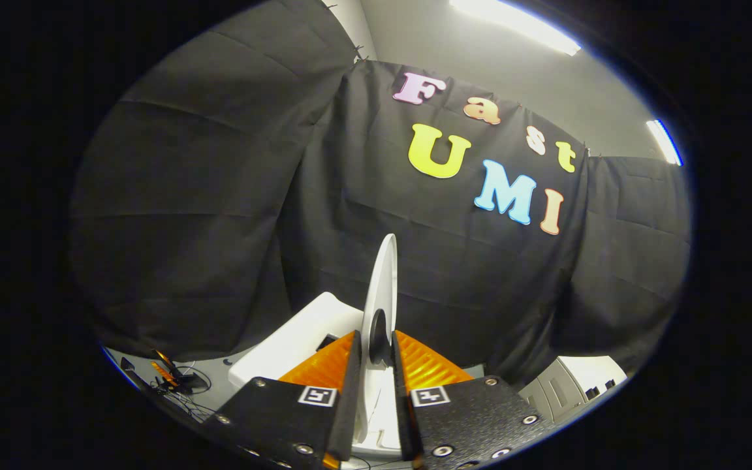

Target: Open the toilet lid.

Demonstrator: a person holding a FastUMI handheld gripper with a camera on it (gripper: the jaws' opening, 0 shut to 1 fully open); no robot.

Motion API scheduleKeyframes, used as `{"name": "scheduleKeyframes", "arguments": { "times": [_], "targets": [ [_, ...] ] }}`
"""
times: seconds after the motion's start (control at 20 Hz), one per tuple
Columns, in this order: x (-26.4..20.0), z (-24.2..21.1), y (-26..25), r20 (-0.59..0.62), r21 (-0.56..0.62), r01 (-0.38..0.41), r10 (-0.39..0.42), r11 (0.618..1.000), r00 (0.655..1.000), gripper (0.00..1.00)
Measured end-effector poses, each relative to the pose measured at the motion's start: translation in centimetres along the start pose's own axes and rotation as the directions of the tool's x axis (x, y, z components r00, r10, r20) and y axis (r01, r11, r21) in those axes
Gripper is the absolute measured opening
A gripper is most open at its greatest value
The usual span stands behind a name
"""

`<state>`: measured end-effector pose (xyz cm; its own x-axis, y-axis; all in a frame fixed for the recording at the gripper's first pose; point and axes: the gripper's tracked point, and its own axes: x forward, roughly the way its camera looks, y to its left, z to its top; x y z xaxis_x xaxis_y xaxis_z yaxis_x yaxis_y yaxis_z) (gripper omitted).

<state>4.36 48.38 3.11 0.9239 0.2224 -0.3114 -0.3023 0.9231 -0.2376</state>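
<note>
Fingers (pixel 376 365) clamping toilet lid (pixel 381 287) edge, upright

Lid (pixel 381 287) seen edge-on, lower part hidden between fingers (pixel 350 391) of gripper (pixel 373 391); whether both fingers press on it hard to tell. Tank (pixel 297 336) partly covered by gripper. Bowl and seat hidden behind gripper body. Cabinet (pixel 575 385) cut off at edge. Cables (pixel 180 385) on floor small, tangled, kind unclear. Dark patch (pixel 378 336) on lid unclear.
</note>
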Motion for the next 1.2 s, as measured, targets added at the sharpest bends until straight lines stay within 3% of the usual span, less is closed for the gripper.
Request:
{"name": "scheduleKeyframes", "arguments": {
  "times": [0.05,0.2,0.3,0.45,0.6,0.7,0.9,1.2],
  "targets": [
    [-0.5,-0.1,-0.4,0.005,-0.005,-0.003,0.003,1.000,1.000,0.35],
    [-2.1,0.0,-0.6,0.033,0.030,-0.067,0.066,0.997,0.997,0.94],
    [-3.7,-0.3,-1.0,0.058,0.108,-0.129,0.124,0.986,0.991,0.95],
    [-6.6,0.6,-2.9,0.147,0.257,-0.231,0.198,0.938,0.969,0.95],
    [-8.9,1.0,-6.8,0.249,0.364,-0.306,0.225,0.880,0.942,0.95],
    [-9.8,0.9,-9.5,0.298,0.380,-0.342,0.236,0.859,0.925,0.95],
    [-10.1,0.1,-16.9,0.348,0.348,-0.313,0.188,0.884,0.918,0.95],
    [-8.5,-1.7,-26.5,0.356,0.253,-0.201,0.102,0.946,0.929,0.95]
  ]
}}
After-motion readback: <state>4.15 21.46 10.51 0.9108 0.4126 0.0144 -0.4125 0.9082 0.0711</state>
